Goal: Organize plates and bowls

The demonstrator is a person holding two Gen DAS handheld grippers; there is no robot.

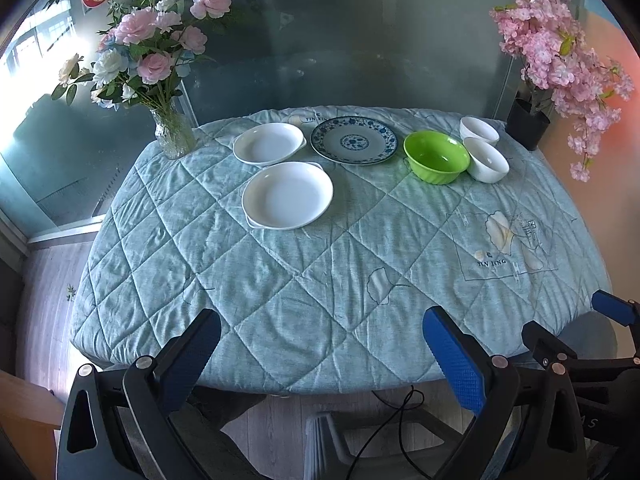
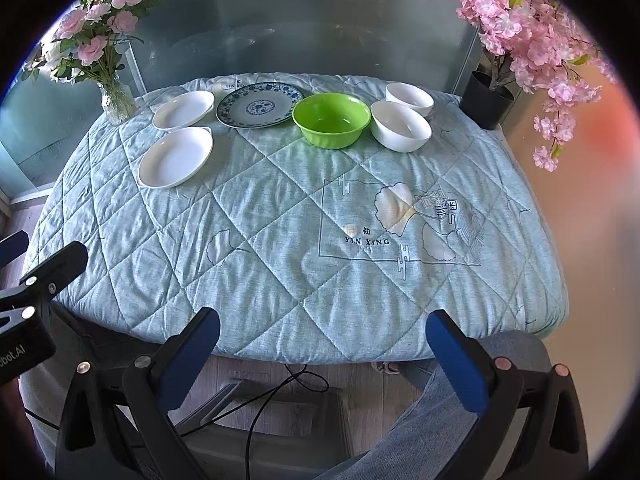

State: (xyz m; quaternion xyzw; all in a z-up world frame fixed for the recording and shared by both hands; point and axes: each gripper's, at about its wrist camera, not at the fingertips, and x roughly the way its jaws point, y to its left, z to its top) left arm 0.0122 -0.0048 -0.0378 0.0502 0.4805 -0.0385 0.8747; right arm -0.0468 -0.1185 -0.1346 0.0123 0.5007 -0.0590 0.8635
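A: Both grippers hang at the near edge of the quilt-covered counter (image 1: pixel 304 300), fingers spread wide, nothing between them: left gripper (image 1: pixel 320 344), right gripper (image 2: pixel 322 346). All crockery sits at the far side, well apart from them.

B: Risks?

A: The small white ceramic bowl (image 2: pixel 401 125) touches its twin (image 2: pixel 410 98) and stands just beside the green plastic bowl (image 2: pixel 331 125); a wide finger could knock a neighbour. The soft quilt may let the shallow white dishes (image 1: pixel 287 195) slide.

B: View differences?

A: Only the right wrist view shows a denim-clad leg (image 2: pixel 424 420).
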